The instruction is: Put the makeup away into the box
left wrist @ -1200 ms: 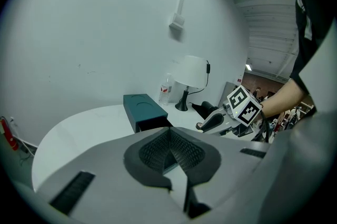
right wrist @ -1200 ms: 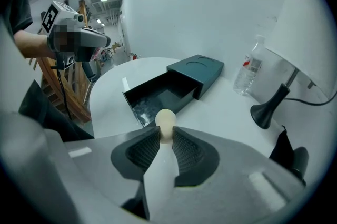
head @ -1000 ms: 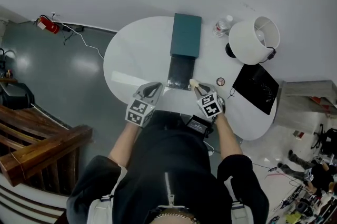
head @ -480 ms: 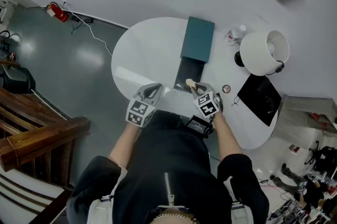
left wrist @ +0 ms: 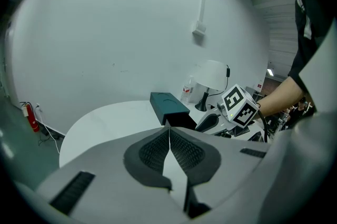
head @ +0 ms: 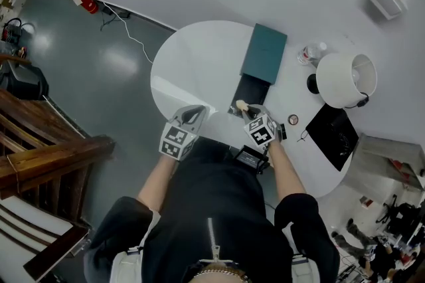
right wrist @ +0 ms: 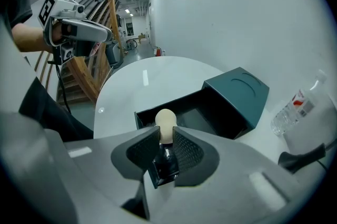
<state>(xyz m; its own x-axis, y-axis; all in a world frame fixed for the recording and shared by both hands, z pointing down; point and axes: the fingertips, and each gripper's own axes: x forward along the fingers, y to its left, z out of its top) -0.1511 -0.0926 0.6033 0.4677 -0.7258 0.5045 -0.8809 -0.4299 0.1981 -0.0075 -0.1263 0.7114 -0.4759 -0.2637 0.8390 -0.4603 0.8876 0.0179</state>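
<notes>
Beige-tipped makeup piece [right wrist: 166,121] is hanging pinched in the right tool [right wrist: 166,140], just over the near wall of the teal box [right wrist: 238,92] and its dark tray [right wrist: 179,100]. It is probably needing carrying deeper in before release. Beside the box, the left tool [left wrist: 169,136] is idling, pressed together and empty.

Box [head: 264,54]: on table [head: 192,69].
Drawer [head: 252,90]: out of box, near side.
Makeup applicator [head: 242,104]: over drawer's near end.
Bottle [head: 310,53]: between box and lamp [head: 345,80].

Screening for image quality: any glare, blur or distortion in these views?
Head view: sharp, evenly lit, pale sheen on the table. Left gripper view: strong fisheye bend, dark corners. Right gripper view: same bend, a light streak on the table.
</notes>
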